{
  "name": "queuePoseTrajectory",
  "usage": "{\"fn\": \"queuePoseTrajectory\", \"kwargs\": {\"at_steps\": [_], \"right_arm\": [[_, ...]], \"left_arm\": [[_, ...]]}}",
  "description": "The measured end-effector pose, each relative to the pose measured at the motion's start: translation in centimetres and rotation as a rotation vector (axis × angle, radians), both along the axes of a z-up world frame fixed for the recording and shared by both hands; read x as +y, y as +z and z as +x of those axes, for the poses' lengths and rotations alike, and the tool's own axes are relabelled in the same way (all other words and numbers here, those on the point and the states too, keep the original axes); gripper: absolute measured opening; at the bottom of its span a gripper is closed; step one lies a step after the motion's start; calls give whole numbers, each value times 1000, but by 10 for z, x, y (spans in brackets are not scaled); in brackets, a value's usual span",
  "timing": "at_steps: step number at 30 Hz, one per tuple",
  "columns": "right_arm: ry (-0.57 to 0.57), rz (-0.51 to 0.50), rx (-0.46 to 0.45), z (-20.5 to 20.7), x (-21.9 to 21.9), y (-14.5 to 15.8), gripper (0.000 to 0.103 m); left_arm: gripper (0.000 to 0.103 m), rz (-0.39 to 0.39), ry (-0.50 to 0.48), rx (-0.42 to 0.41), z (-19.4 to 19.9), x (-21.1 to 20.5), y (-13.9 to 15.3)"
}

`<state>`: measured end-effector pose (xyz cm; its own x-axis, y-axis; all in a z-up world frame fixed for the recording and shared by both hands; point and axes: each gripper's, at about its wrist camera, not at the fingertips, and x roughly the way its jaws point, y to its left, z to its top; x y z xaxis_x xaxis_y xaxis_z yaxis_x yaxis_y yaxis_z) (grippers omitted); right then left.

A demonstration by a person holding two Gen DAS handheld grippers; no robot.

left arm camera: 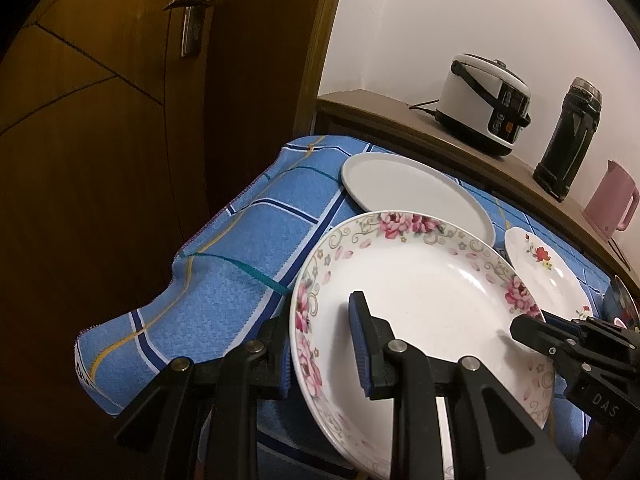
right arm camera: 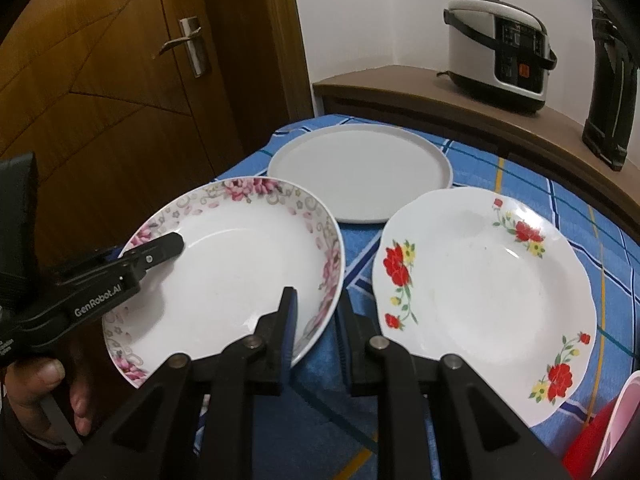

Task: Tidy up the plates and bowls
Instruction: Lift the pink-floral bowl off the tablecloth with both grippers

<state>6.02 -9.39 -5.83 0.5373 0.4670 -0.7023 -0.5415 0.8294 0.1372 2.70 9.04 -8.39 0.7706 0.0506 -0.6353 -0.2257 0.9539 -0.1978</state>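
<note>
Right up against the lens, the left gripper (left arm camera: 320, 344) has the near rim of the pink-flowered plate (left arm camera: 420, 292) between its pads: one blue pad sits inside the dish, the other outside and under the rim, clamped narrow on the china. Taking that pink-flowered plate as our landmark, it's tilted, its near edge raised off the blue checked cloth (left arm camera: 240, 248).

Over to the right-hand camera, and the right gripper (right arm camera: 316, 320) straddles the opposite rim of that same plate (right arm camera: 240, 272). Its left finger is inside the dish, its right finger outside over the cloth (right arm camera: 520, 184), the rim running between them. The gap is narrow, and the pads look closed on the rim, though the outer contact is partly hidden. The left gripper (right arm camera: 160, 246) shows here too, reaching in from the plate's far left side, with the person's hand (right arm camera: 40, 392) on its handle below.

Just right of the pink-flowered plate, close but apart from it, lies the red-flowered plate (right arm camera: 480, 296), flat on the cloth. Beyond the landmark, just behind its far rim, rests the plain grey plate (right arm camera: 360, 172), also flat.

Further back from the landmark, on the wooden counter (right arm camera: 400, 84), stand a rice cooker (right arm camera: 500, 52) and a dark flask (right arm camera: 608, 92). A pink jug (left arm camera: 612, 200) appears past the flask in the left view. Left of the plate is a wooden door (right arm camera: 120, 100).
</note>
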Motion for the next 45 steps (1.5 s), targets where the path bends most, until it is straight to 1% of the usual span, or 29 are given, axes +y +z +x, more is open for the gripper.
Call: {"fn": "queuePoseTrajectory", "kwargs": {"at_steps": [18, 45], "right_arm": [[-10, 15, -57, 4, 1, 16, 19], [-76, 43, -162, 37, -4, 50, 19]], "left_arm": [[27, 20, 6, -47, 12, -2, 20], [27, 104, -17, -156, 46, -10, 61]]}}
